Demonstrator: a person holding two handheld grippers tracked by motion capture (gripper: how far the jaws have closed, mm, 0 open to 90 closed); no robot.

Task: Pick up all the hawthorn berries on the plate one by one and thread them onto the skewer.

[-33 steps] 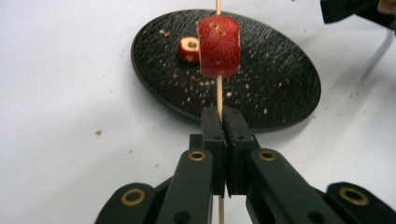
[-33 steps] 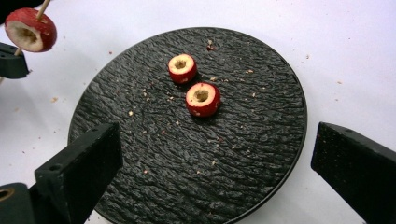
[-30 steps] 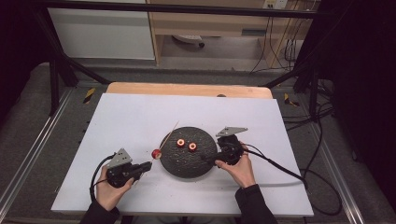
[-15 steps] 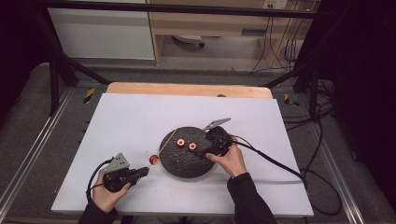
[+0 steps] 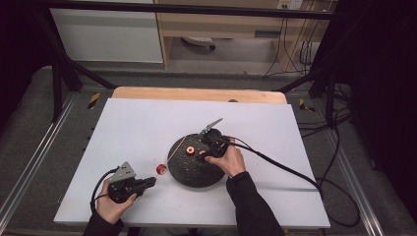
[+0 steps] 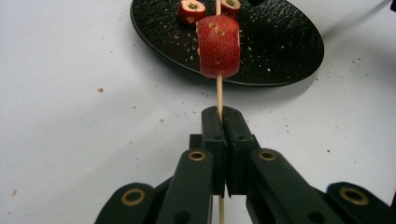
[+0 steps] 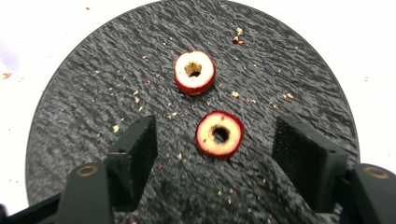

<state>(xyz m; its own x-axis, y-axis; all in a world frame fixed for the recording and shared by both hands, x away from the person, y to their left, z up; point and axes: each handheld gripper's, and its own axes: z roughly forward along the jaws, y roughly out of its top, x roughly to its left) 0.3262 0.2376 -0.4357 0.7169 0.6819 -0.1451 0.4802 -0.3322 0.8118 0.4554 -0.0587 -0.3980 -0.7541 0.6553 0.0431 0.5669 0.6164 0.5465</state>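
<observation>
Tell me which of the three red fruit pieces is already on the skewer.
The fruit piece off the plate's edge, threaded on the skewer that the left gripper clamps. The other two lie loose on the black plate, cored holes up.

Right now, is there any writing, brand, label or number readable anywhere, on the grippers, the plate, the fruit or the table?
No readable text anywhere.
Left gripper, shut on the skewer: plain black jaws, no marking.
Right gripper, open over a cored fruit piece: no marking.
Black plate: textured surface, no label.
Yellow-black marks on the floor: stripes, not lettering.
</observation>
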